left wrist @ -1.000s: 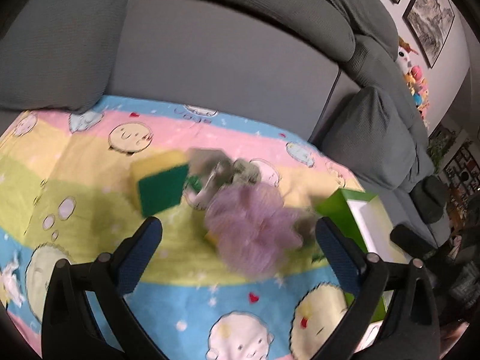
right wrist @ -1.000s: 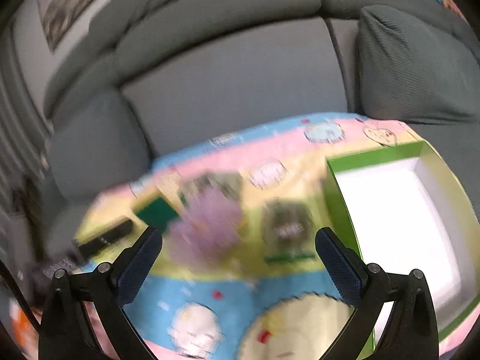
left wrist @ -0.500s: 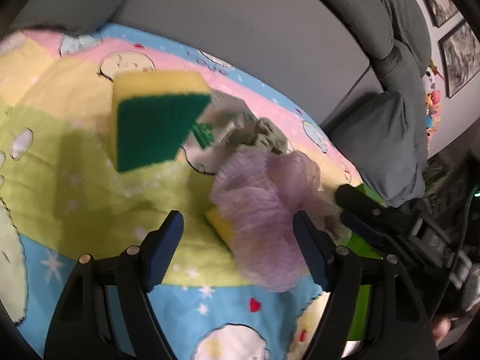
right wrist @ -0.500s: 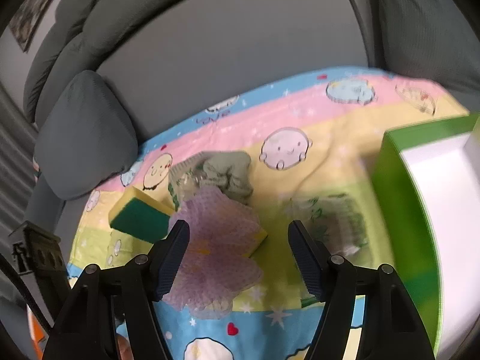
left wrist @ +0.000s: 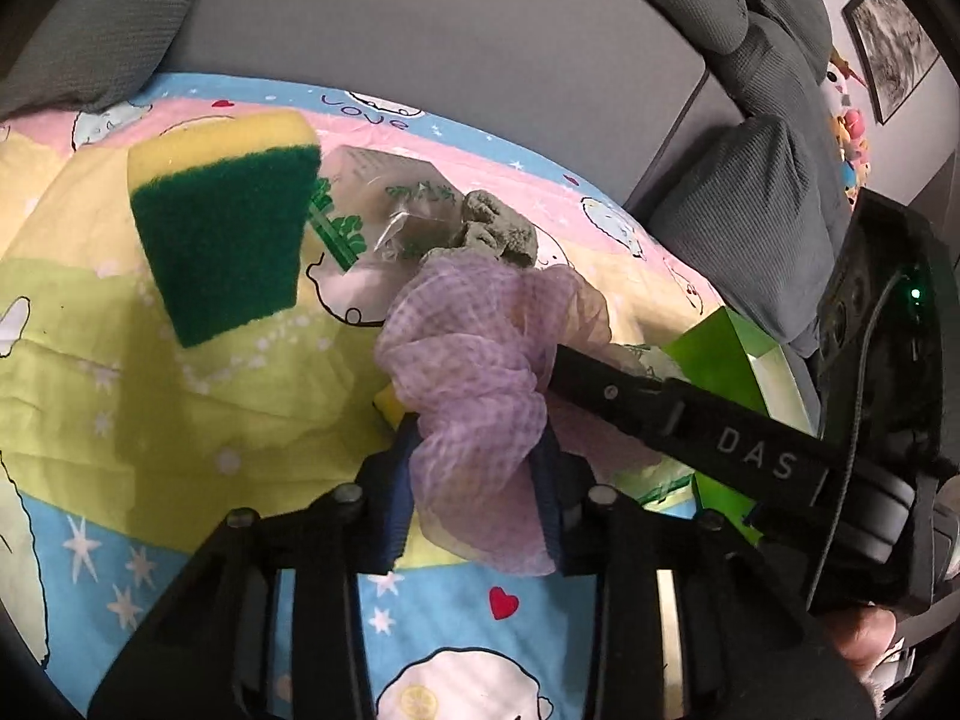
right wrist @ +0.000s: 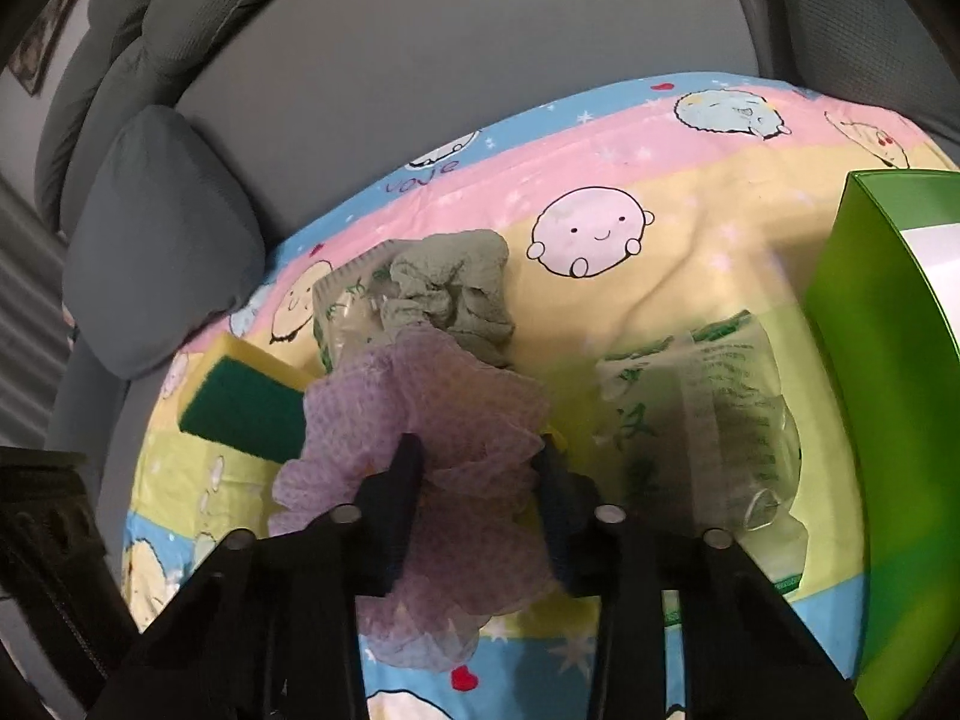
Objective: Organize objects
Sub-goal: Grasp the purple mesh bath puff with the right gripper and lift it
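Both claws have hold of the same thing: a lilac mesh bath pouf lying on the cartoon-print blanket spread over the grey sofa. The left gripper has its blue pads closing on the near, lower part of the pouf, the netting bunched right between them and bulging out past the tips. The right gripper is closing too, with the pouf's mesh squeezed between its fingers and spilling below them. In the left wrist view the right claw's black finger comes in from the right and presses into the pouf's side.

Beyond the left claw and to its left, a yellow-and-green sponge rests tilted; straight ahead, past the pouf, sit a grey-green cloth and a clear packet. To the right of the right claw lies another plastic packet, and further right a green box.
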